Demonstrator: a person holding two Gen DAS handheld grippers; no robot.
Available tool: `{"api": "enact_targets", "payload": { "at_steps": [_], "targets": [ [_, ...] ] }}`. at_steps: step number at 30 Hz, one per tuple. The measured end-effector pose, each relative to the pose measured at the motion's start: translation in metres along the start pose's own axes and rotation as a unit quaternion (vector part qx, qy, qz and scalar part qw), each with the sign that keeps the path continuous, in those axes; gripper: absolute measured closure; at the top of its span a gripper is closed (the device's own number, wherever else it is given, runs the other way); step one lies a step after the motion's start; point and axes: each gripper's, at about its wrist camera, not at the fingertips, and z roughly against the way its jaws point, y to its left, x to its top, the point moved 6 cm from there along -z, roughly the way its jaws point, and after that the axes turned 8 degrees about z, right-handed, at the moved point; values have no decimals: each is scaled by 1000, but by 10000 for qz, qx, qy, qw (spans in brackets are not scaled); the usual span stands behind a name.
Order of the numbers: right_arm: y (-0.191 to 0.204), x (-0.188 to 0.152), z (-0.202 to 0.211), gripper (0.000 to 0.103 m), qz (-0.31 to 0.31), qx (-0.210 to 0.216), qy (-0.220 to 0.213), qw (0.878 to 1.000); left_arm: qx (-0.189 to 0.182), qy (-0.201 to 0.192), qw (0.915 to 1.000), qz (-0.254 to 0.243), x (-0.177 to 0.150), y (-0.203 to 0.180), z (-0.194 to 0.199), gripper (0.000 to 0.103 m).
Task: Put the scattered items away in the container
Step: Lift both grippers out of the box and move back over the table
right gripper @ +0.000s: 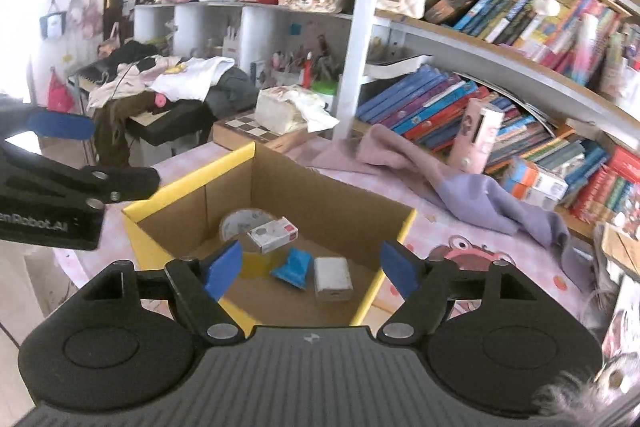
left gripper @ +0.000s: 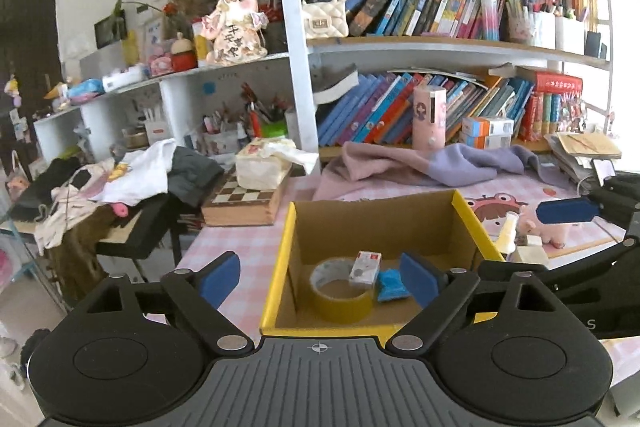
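Note:
A yellow-rimmed cardboard box (left gripper: pixel 283 259) (right gripper: pixel 188 179) stands on the pink table. Inside lie a roll of yellow tape (left gripper: pixel 340 293) (right gripper: pixel 240 223), a small white-and-red carton (left gripper: pixel 365 267) (right gripper: pixel 274 233), a blue packet (left gripper: pixel 390 285) (right gripper: pixel 295 267) and a white block (right gripper: pixel 332 278). My left gripper (left gripper: pixel 322 279) is open and empty above the box's near rim. My right gripper (right gripper: pixel 310 271) is open and empty over the box's near corner. A pink pig toy (left gripper: pixel 548 229), a cream bottle (left gripper: pixel 508 231) and a white block (left gripper: pixel 530 251) lie right of the box.
A pink-and-lilac cloth (left gripper: pixel 432 163) (right gripper: pixel 460 183) lies behind the box. A chessboard case (left gripper: pixel 244 203) with a tissue pack (left gripper: pixel 264 167) stands at back left. Bookshelves (left gripper: pixel 440 47) fill the back. A side table with clothes (left gripper: pixel 112 183) stands left.

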Motion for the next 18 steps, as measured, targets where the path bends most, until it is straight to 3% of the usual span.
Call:
{"api": "enact_targets", "payload": {
  "at_steps": [18],
  "targets": [
    [41,-61,60,23,-322,-266,320,9986,-36,372,9993,99,-70,2,51,13]
  ]
}}
